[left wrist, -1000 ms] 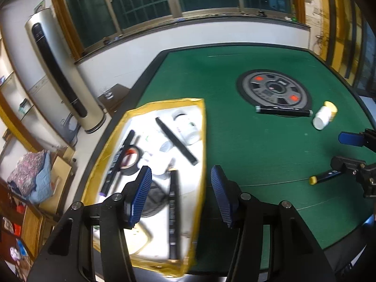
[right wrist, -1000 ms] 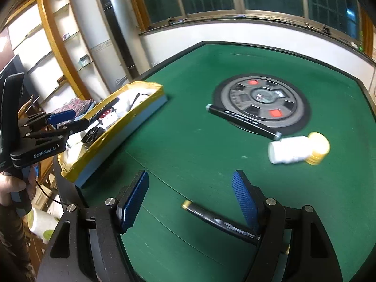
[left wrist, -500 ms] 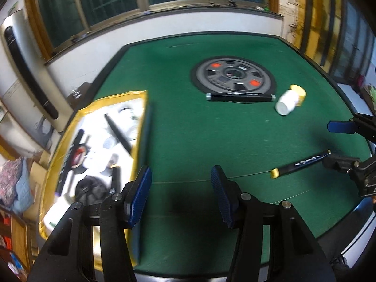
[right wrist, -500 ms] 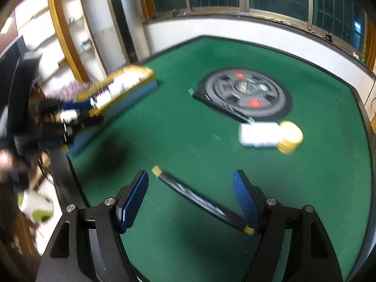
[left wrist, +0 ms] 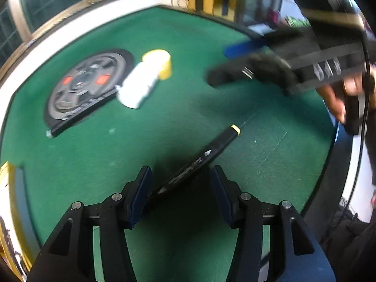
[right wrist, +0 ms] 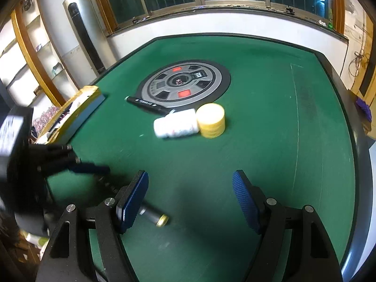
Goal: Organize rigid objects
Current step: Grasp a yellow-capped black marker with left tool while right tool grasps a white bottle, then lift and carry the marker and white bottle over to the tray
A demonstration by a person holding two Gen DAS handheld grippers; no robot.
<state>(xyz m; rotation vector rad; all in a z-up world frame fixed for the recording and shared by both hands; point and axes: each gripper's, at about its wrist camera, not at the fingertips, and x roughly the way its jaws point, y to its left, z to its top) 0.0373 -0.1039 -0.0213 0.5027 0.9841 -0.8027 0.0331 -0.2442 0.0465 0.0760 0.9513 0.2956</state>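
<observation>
A black marker with a yellow end (left wrist: 211,150) lies on the green table (left wrist: 164,122), and its near part runs between the fingers of my left gripper (left wrist: 181,188). The jaws are open and the pads do not press on it. In the right wrist view the same marker (right wrist: 155,216) shows beside the left finger of my open right gripper (right wrist: 190,197), which has nothing between its pads. A white bottle with a yellow cap (right wrist: 176,124) lies on its side further out. A second black pen (right wrist: 145,103) rests on the edge of the grey disc (right wrist: 185,82).
The yellow-rimmed box (right wrist: 77,108) holding several sorted items sits at the table's left edge. A person's hand (left wrist: 338,94) holds the blurred right gripper (left wrist: 218,65) above the table's right side. The left gripper (right wrist: 105,176) appears blurred, close beside my right one.
My left gripper swung from above the box to the right and came down over the yellow-ended marker. My right gripper moved forward past that marker, nearer the bottle.
</observation>
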